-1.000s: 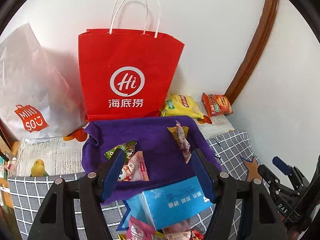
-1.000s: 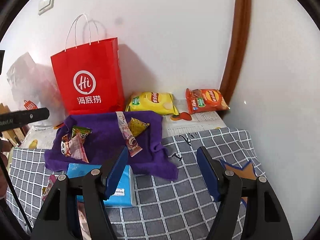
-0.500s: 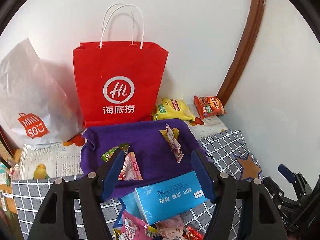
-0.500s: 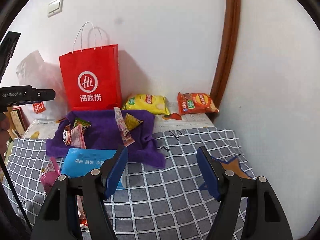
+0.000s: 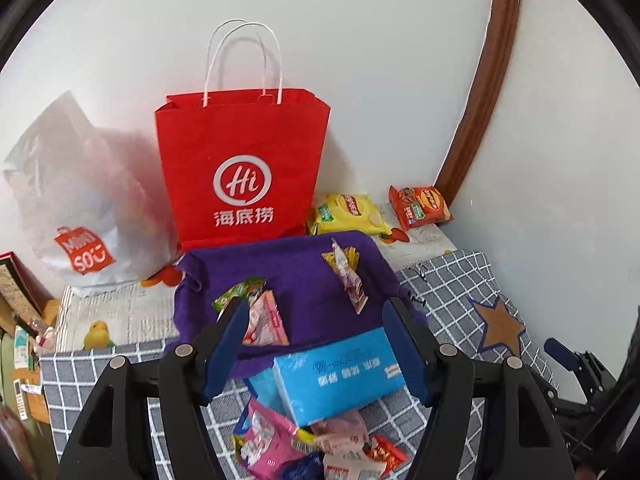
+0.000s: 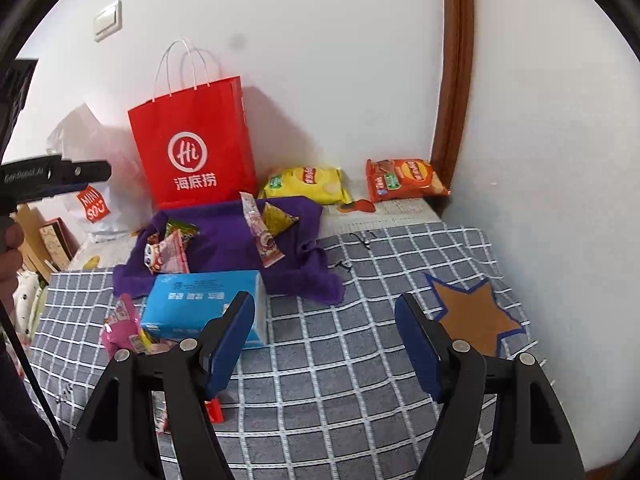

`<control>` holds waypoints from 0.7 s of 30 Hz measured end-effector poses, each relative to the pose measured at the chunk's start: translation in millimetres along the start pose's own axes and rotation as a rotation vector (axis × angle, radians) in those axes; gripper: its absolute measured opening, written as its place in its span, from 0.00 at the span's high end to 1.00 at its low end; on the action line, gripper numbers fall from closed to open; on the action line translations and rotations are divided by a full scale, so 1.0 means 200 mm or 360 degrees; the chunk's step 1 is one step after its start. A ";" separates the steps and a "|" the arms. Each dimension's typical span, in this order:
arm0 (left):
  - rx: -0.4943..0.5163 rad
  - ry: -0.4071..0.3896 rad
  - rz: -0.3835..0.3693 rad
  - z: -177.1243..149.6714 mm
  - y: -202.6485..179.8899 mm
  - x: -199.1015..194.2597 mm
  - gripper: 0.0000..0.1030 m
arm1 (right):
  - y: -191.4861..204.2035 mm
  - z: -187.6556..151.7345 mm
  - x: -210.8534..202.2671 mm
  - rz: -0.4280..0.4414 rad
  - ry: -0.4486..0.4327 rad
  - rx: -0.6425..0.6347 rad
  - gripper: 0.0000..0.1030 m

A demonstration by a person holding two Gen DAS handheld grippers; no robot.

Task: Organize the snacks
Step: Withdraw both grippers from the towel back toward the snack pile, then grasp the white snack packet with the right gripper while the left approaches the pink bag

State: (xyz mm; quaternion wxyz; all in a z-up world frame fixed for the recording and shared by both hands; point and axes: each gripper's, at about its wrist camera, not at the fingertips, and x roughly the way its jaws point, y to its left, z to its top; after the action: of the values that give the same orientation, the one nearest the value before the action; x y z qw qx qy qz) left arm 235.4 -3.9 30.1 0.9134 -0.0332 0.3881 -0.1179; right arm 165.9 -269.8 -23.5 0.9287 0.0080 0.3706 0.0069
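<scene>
A purple cloth [image 5: 304,280] [image 6: 224,240] lies on the checked table and carries several small snack packets: a pink one [image 5: 264,320] [image 6: 168,256], a green one [image 5: 240,292], a long pink stick [image 5: 350,280] [image 6: 262,236] and a yellow packet [image 6: 278,218]. A blue tissue box [image 5: 340,376] [image 6: 200,304] lies in front of the cloth. More loose snacks [image 5: 312,444] [image 6: 124,324] lie nearer. My left gripper [image 5: 316,344] is open and empty above the box. My right gripper [image 6: 324,340] is open and empty over the bare checked cloth.
A red paper bag [image 5: 244,168] [image 6: 196,152] stands against the wall, with a white plastic bag [image 5: 76,208] to its left. A yellow chip bag [image 5: 348,212] [image 6: 308,184] and an orange chip bag [image 5: 420,206] [image 6: 404,180] lie at the back right. A star patch [image 6: 476,312] marks the tablecloth.
Both grippers have pulled back and up from the purple cloth, so more of the near table, the tissue box and the loose snacks show. Both stay open and empty.
</scene>
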 end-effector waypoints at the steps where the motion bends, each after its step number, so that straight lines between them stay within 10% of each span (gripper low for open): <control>1: -0.0004 0.0005 0.0008 -0.02 0.01 -0.01 0.35 | 0.01 -0.01 0.01 0.0027 0.0014 0.0006 0.30; 21: -0.0275 0.0100 0.0184 -0.70 0.34 -0.12 0.35 | 0.47 -0.44 0.17 0.0440 0.0193 -0.0198 0.30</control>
State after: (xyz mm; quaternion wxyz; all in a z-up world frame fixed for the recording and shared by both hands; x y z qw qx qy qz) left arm 130.9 71.7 -60.7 0.8999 -0.0856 0.4264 -0.0321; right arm 128.8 -173.3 -109.2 0.8935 0.0010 0.4203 0.1581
